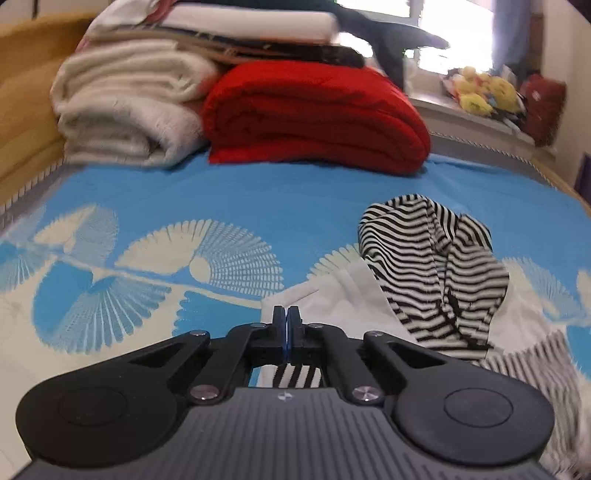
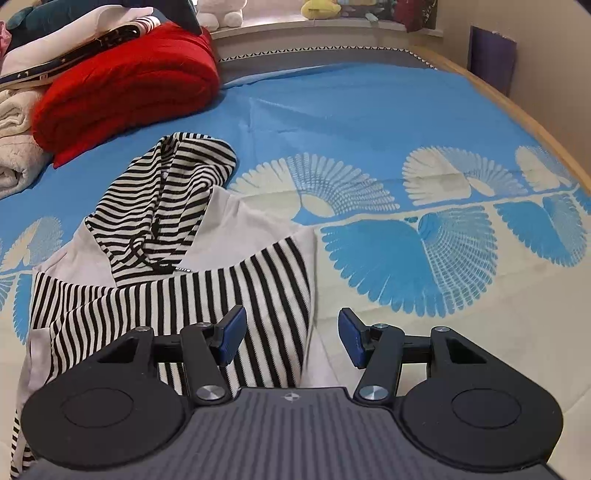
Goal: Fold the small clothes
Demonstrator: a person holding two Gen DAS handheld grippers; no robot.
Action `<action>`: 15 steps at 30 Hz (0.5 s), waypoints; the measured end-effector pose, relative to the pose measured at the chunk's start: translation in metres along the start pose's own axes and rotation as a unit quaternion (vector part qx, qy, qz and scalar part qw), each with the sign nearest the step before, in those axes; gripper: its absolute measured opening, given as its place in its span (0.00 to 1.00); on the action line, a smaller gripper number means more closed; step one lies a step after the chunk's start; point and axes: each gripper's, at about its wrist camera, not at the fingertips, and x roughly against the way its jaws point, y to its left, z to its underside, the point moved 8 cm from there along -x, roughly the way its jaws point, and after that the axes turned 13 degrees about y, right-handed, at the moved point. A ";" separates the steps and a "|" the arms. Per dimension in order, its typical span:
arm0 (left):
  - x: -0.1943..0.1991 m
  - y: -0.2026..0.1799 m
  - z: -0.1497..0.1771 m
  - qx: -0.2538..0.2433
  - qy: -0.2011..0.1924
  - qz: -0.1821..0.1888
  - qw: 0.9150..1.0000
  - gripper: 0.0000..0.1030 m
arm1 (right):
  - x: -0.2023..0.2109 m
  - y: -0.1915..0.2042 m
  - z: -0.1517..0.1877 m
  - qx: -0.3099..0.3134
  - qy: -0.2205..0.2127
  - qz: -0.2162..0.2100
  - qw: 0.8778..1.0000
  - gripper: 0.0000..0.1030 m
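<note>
The striped garment point(image 2: 166, 258) lies rumpled at lower left of the right view on the bed point(image 2: 369, 110). It looks light, limp and prone to bunching; best pinched at a hem corner. The left tool point(image 1: 287, 325) is closed, gripping nothing visible; the right tool point(image 2: 291, 339) gapes empty

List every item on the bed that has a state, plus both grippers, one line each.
left gripper: shut, nothing visibly between its pads.
right gripper: open, holding nothing.
striped garment: unfolded, crumpled, its hood bunched on top.
red blanket: folded, lying on the bedsheet.
white blanket: folded, beside the red one.
stack of clothes: folded, piled on both blankets.
bedsheet: spread flat, lightly creased.
</note>
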 end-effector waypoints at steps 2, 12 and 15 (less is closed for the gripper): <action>-0.010 0.000 -0.012 0.020 0.018 0.010 1.000 0.00 | 0.003 0.000 -0.004 0.011 -0.004 0.004 1.000 0.56; -0.105 -0.073 -0.131 -0.001 0.035 0.020 0.999 0.00 | -0.011 0.004 -0.008 0.030 0.010 0.020 0.999 0.57; -0.148 -0.096 -0.163 -0.007 0.049 0.036 0.998 0.00 | -0.020 0.005 -0.007 0.026 0.019 0.021 0.999 0.58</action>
